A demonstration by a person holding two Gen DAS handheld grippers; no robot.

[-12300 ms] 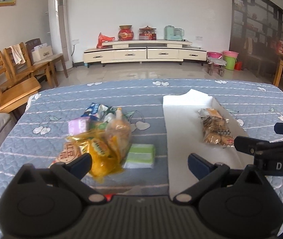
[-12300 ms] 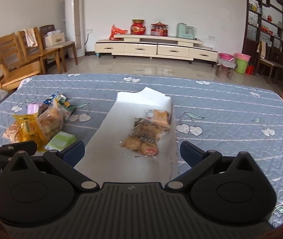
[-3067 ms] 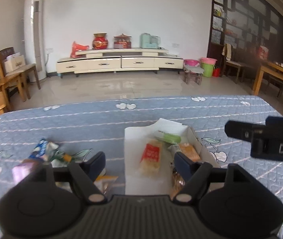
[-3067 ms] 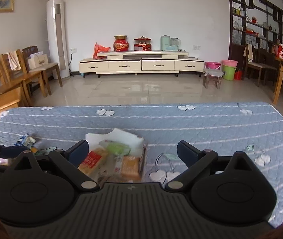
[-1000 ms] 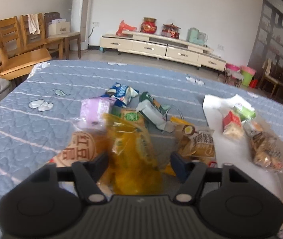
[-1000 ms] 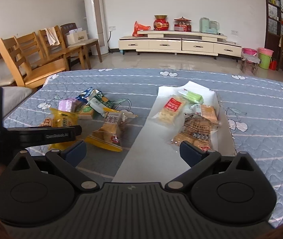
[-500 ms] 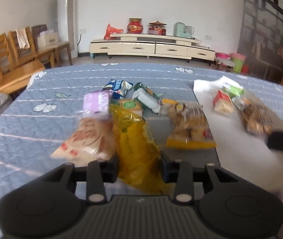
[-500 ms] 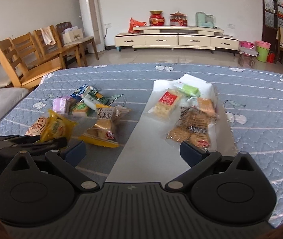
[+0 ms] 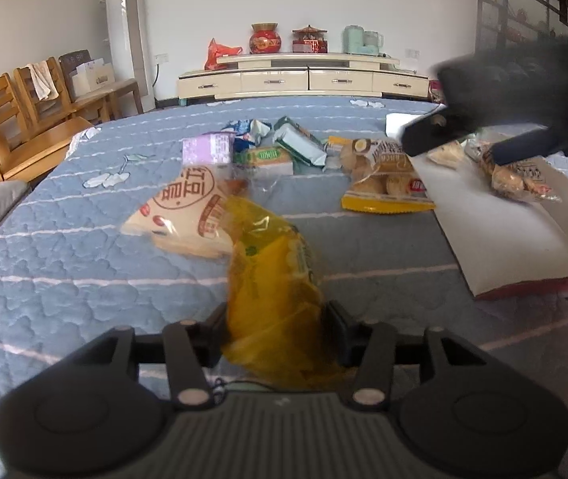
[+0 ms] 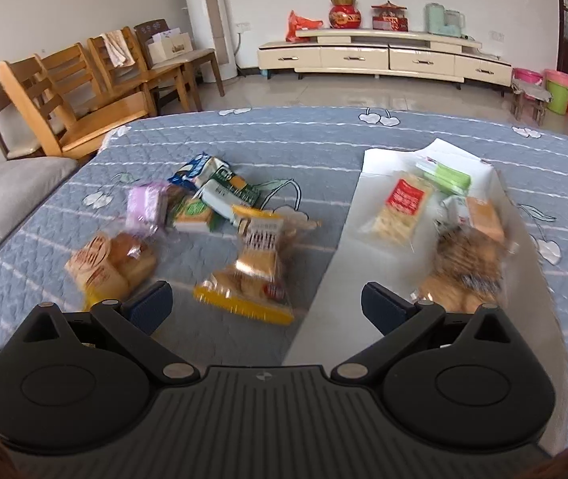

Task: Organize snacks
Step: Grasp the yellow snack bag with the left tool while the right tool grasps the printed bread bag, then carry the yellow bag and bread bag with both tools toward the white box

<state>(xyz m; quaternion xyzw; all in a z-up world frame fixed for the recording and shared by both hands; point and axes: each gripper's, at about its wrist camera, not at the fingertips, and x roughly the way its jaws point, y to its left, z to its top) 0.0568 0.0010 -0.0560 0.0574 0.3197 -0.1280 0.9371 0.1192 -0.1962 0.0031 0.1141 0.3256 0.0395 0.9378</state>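
Both wrist views look low across the quilted table (image 9: 84, 263), sharing the snack pile (image 10: 204, 207).

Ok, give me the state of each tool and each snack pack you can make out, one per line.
left tool: shut on yellow bag
yellow bag: gripped, lifted
right tool: open, holding nothing
red bean bun pack: lying on quilt
cracker pack: lying on white sheet

Chairs (image 10: 96, 92) far left of jaws; TV cabinet (image 10: 383, 54) w/ red vase (image 10: 345, 12) far ahead; buckets (image 10: 555, 88) far right.
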